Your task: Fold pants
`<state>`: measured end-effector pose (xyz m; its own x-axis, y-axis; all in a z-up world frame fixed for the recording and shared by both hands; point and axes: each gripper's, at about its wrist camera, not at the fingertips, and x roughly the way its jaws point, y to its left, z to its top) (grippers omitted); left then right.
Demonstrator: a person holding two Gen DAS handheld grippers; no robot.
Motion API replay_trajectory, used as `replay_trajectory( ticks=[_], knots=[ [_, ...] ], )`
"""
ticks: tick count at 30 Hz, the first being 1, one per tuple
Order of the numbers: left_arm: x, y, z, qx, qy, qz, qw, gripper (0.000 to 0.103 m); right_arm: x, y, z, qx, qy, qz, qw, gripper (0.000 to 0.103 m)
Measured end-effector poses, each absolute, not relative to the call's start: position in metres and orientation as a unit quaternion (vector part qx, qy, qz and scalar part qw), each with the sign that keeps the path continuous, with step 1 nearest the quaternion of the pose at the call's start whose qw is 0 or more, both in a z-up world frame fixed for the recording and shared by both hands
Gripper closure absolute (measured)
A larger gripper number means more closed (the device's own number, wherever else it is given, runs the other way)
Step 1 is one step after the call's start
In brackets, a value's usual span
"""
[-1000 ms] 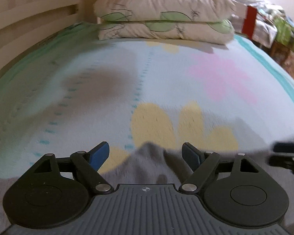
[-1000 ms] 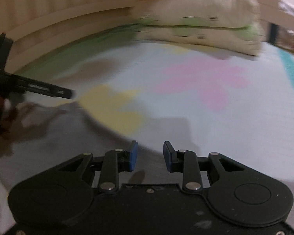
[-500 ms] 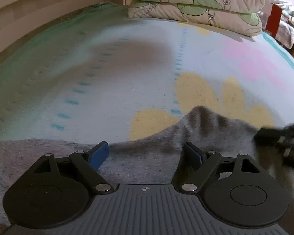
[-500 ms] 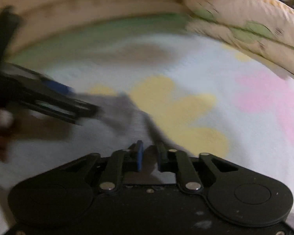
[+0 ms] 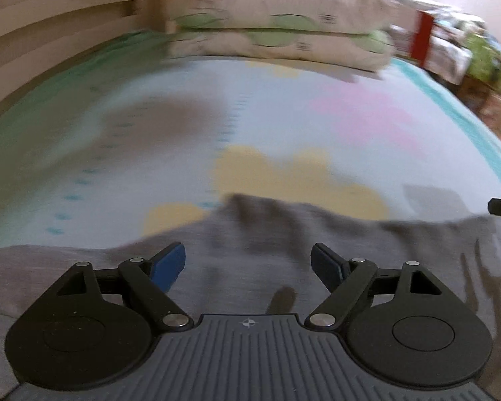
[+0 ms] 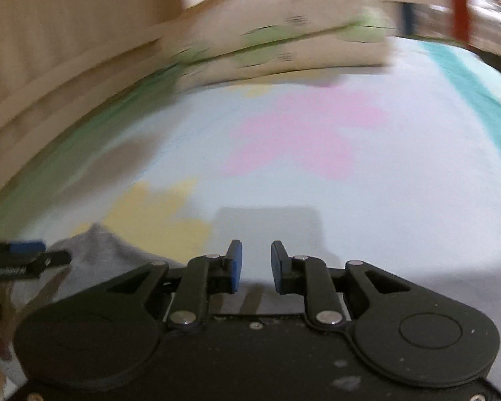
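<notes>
Grey pants (image 5: 284, 254) lie spread across the near end of a bed (image 5: 183, 140) with a pastel flower sheet, their far edge bunched into a small peak. The left gripper (image 5: 248, 260) hovers low over the fabric, fingers wide apart and holding nothing. The right gripper (image 6: 253, 264) sits at the pants' right edge, fingers a little apart with only bare sheet between them. Two stacked pillows (image 5: 277, 33) rest at the head of the bed; both views are motion-blurred
</notes>
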<state>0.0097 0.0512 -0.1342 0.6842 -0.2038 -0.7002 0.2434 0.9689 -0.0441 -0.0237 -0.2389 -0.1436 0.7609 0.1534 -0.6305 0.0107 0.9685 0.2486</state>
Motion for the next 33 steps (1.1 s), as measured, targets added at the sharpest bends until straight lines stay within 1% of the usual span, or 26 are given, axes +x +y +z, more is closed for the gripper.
replay_trajectory(
  ticks=[3,5,7,13,14,16,20,22,24,27,29,30,31,33],
  knots=[
    [0.004,0.022,-0.135,0.038,0.382,-0.17,0.908,0.021,-0.055,-0.287,-0.146,0.128,0.34,-0.041,0.931,0.08],
    [0.0,0.005,-0.134,0.044,0.384,-0.197,0.901,0.021,-0.079,-0.32,-0.146,0.132,0.334,-0.103,0.928,0.076],
    [-0.003,-0.012,-0.133,0.048,0.388,-0.224,0.893,0.021,-0.099,-0.346,-0.148,0.14,0.325,-0.161,0.921,0.067],
    [0.003,-0.049,-0.129,0.062,0.387,-0.279,0.877,0.021,-0.161,-0.412,-0.159,0.174,0.314,-0.299,0.884,0.054],
    [0.003,-0.054,-0.128,0.063,0.387,-0.287,0.874,0.021,-0.166,-0.419,-0.162,0.188,0.313,-0.31,0.878,0.054],
    [0.003,-0.063,-0.129,0.066,0.386,-0.297,0.871,0.021,-0.176,-0.432,-0.169,0.216,0.316,-0.323,0.865,0.05],
    [0.007,-0.081,-0.131,0.074,0.389,-0.314,0.863,0.021,-0.184,-0.459,-0.184,0.291,0.306,-0.318,0.849,0.049],
    [0.01,-0.089,-0.132,0.077,0.391,-0.321,0.859,0.021,-0.186,-0.467,-0.186,0.323,0.292,-0.309,0.845,0.042],
    [0.009,-0.099,-0.132,0.077,0.392,-0.328,0.856,0.021,-0.185,-0.474,-0.188,0.334,0.278,-0.302,0.849,0.039],
    [0.008,-0.119,-0.133,0.083,0.394,-0.343,0.849,0.021,-0.173,-0.484,-0.19,0.352,0.264,-0.277,0.854,0.039],
    [0.008,-0.132,-0.136,0.091,0.395,-0.355,0.843,0.021,-0.167,-0.494,-0.194,0.37,0.252,-0.262,0.855,0.042],
    [0.009,-0.139,-0.137,0.095,0.395,-0.36,0.84,0.021,-0.162,-0.499,-0.196,0.377,0.248,-0.258,0.854,0.053],
    [0.01,-0.144,-0.138,0.098,0.395,-0.364,0.838,0.021,-0.158,-0.503,-0.198,0.388,0.248,-0.252,0.851,0.069],
    [0.012,-0.157,-0.141,0.107,0.394,-0.373,0.833,0.021,-0.155,-0.513,-0.205,0.416,0.248,-0.243,0.841,0.087]
  ],
)
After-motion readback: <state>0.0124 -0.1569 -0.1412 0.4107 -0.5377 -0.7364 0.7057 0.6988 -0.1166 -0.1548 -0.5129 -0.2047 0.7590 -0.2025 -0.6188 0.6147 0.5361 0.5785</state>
